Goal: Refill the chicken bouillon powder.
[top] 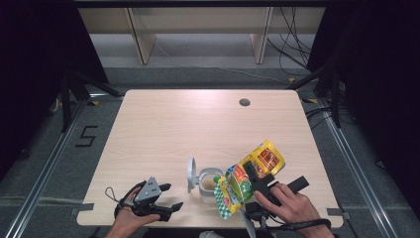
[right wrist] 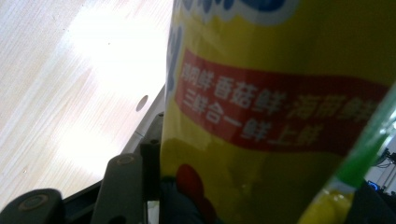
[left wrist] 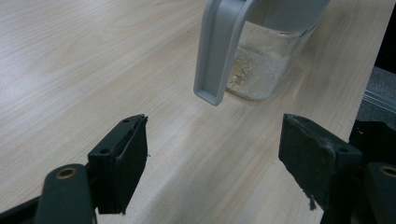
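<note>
Light wooden table (top: 163, 124), grey carpet floor (top: 59, 163), pale shelving (top: 198, 29) behind, dark curtains (top: 29, 74)

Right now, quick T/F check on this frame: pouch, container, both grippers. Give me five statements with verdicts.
1. The right gripper is shut on the yellow pouch. True.
2. The left gripper holds the clear container. False: its jaws stand open with nothing between them, short of the container.
3. The container's grey lid is flipped open. True.
4. The container is empty. False: pale granules lie in its bottom.
5. The pouch lies flat at the far edge of the table. False: it is held tilted at the near edge, its lower end at the container's mouth.
</note>
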